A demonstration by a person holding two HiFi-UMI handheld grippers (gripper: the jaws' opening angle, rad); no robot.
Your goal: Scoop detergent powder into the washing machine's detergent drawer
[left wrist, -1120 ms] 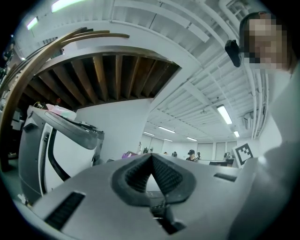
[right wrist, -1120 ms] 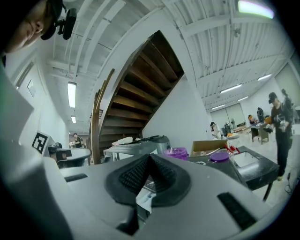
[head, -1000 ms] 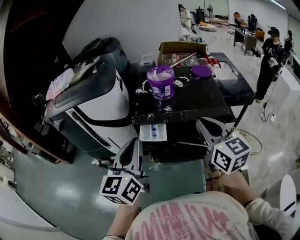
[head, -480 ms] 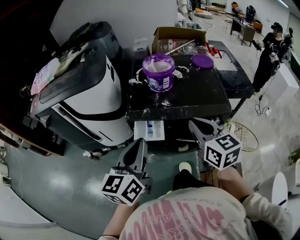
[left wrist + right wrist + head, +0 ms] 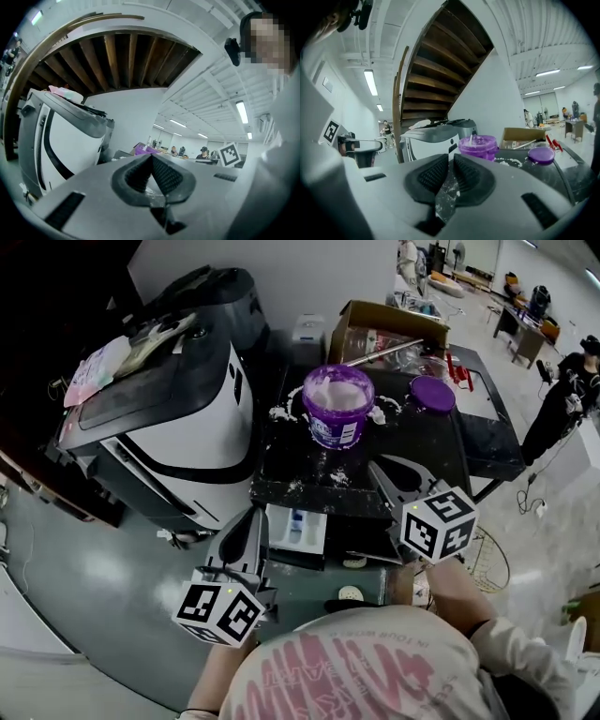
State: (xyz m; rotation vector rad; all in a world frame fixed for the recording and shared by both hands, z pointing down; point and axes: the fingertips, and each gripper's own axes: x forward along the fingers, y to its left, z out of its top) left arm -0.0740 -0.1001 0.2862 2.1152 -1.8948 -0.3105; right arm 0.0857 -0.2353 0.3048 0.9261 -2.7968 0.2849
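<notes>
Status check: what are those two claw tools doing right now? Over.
Left gripper shut, empty. Right gripper empty, jaws just cracking open. Purple detergent tub open on black table, untouched ahead. Nothing in the way.

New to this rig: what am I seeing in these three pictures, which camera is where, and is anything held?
No robot here: a person holds a grey two-jaw claw in each hand, each with a marker cube. The head view looks down from the person's head; the other two cameras ride on the left claw and right claw, looking along their jaws. On the black table stand an open purple plastic tub of white powder and a round purple lid; a white-and-black washing machine stands to its left. Nothing is held: the left claw is shut, and the right claw's jaws have just been opening with nothing between them.
</notes>
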